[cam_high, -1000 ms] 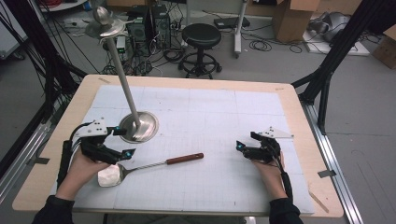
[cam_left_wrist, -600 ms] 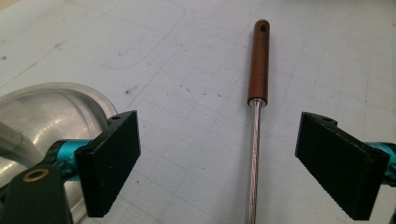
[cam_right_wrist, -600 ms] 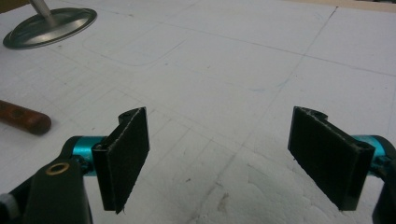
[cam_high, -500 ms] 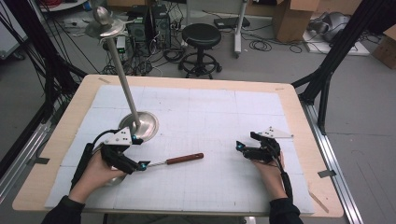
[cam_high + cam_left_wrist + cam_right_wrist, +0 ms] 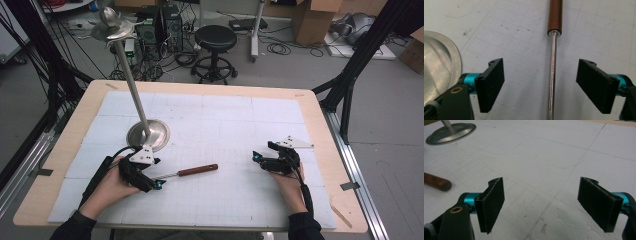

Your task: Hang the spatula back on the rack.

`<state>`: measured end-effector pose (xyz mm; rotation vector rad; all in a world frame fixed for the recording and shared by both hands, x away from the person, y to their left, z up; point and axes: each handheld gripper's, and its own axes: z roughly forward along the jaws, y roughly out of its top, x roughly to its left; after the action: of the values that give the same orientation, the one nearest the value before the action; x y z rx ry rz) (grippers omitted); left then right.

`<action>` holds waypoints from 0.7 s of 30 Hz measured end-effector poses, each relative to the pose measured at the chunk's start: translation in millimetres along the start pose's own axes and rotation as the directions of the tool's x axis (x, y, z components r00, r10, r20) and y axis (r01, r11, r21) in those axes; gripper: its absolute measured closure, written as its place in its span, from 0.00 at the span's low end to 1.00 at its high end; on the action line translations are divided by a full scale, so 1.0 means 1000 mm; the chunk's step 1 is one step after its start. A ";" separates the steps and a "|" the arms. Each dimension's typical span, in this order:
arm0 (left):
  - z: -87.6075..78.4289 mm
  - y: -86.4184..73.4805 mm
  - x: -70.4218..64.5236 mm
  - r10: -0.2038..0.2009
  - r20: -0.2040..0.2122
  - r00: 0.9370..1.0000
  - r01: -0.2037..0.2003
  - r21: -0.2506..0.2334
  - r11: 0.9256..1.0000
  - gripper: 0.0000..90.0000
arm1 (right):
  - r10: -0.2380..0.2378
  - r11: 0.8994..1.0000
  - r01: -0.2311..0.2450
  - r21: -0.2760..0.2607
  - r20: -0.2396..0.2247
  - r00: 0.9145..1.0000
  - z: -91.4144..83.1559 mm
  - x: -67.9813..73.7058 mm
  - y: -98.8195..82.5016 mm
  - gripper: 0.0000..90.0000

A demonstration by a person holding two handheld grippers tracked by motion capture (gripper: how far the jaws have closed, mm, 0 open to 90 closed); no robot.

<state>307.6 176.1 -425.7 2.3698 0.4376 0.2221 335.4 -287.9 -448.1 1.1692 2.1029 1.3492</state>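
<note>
A ladle with a brown wooden handle (image 5: pixel 197 170) and a thin metal shaft (image 5: pixel 552 75) lies on the white gridded mat. My left gripper (image 5: pixel 152 177) hangs over the shaft, pointing down. In the left gripper view the left gripper (image 5: pixel 540 83) is open, its jaws have just been closing, and the shaft runs between the pads, nearer the right one, touching neither. My left hand hides the ladle's bowl. My right gripper (image 5: pixel 263 160) rests open at the right of the mat; in the right gripper view the right gripper (image 5: pixel 541 203) holds nothing, and the handle's end (image 5: pixel 436 183) lies far left.
A metal stand with a round base (image 5: pixel 148 134) and a tall leaning pole (image 5: pixel 131 75) stands just behind my left hand; its base (image 5: pixel 439 62) lies close to the left jaw. The wooden table edge (image 5: pixel 330 150) borders the mat. A black stool (image 5: pixel 215 40) stands beyond the table.
My left hand has moved right along the ladle, from beside its bowl to over the shaft, covering the bowl, and its jaws have narrowed a little. The right hand has kept still.
</note>
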 end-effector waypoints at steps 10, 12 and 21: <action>0.007 0.003 -0.002 -0.010 0.013 1.000 0.009 0.076 0.997 0.42 | -0.001 1.000 0.001 0.000 -0.002 1.000 0.000 0.000 0.000 0.24; 0.007 0.004 -0.002 -0.013 0.011 1.000 0.012 0.080 0.997 0.46 | -0.002 1.000 0.002 0.000 -0.002 1.000 0.000 0.000 0.000 0.24; 0.009 0.012 -0.006 -0.001 0.021 1.000 -0.002 0.157 0.988 0.63 | -0.001 1.000 0.001 0.000 -0.004 1.000 0.000 0.000 0.000 0.25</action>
<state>308.0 160.0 -424.1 2.5242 0.4599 0.1680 335.7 -288.1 -448.2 1.1664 2.1060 1.3514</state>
